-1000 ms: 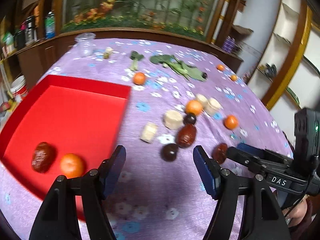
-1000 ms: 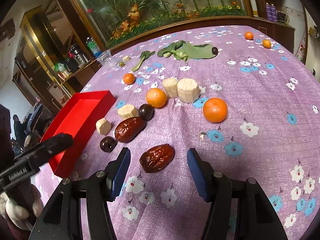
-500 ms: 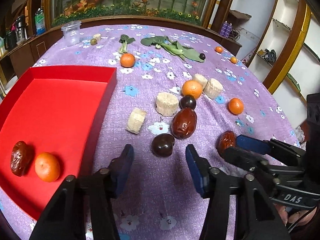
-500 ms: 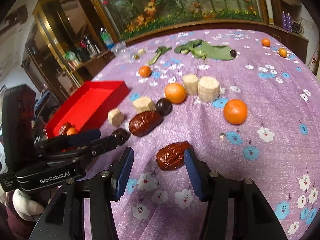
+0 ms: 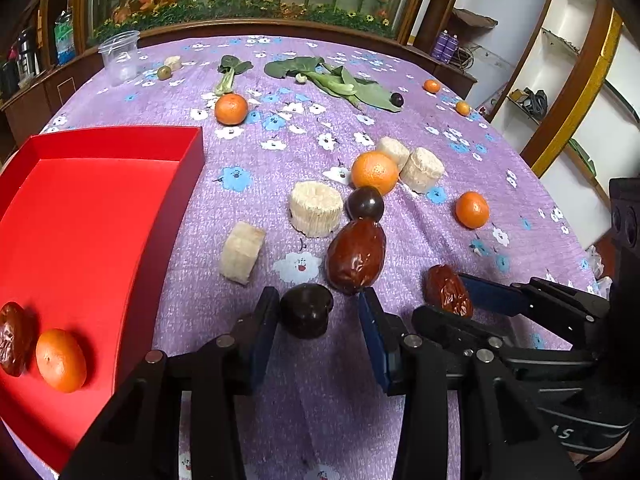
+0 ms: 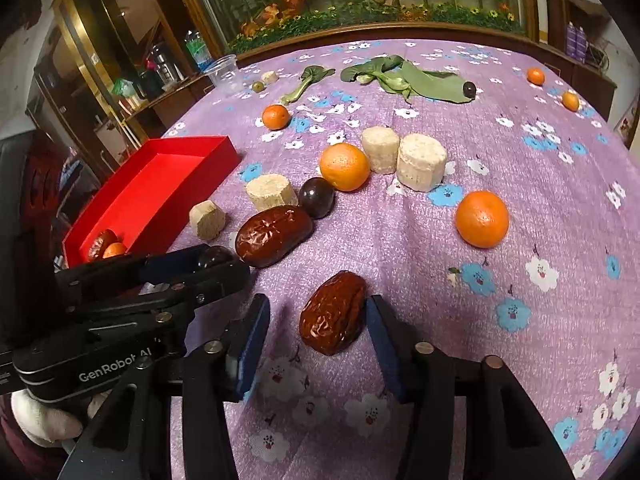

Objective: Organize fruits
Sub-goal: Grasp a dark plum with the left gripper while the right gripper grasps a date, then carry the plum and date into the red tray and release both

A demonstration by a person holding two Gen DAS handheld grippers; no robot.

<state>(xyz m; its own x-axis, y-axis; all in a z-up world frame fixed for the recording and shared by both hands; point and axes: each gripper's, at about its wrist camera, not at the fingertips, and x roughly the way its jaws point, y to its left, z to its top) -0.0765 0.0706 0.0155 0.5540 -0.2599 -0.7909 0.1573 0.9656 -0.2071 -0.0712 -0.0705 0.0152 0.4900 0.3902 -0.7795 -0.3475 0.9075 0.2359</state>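
My left gripper [image 5: 318,310] is open around a dark round fruit [image 5: 306,311] on the purple cloth; the fruit sits between the pads, close to the left one. My right gripper [image 6: 318,322] is open around a wrinkled red date [image 6: 334,312], which lies nearer the right pad. A larger red date [image 5: 356,256] and another dark fruit [image 5: 365,203] lie just beyond. Oranges [image 5: 375,172] [image 5: 472,210] [image 5: 231,109] are scattered further out. The red tray [image 5: 96,216] on the left holds a date [image 5: 12,338] and an orange [image 5: 61,360].
Pale corn-like chunks [image 5: 316,209] [image 5: 243,252] [image 5: 422,170] lie among the fruit. Green leaves [image 5: 340,80] and a clear plastic cup [image 5: 120,56] are at the far side. Two small oranges [image 5: 432,86] sit near the far right edge. Wooden furniture rings the table.
Both grippers moved forward and down. The left now straddles the dark fruit; the right now straddles the wrinkled date. Both stay open.
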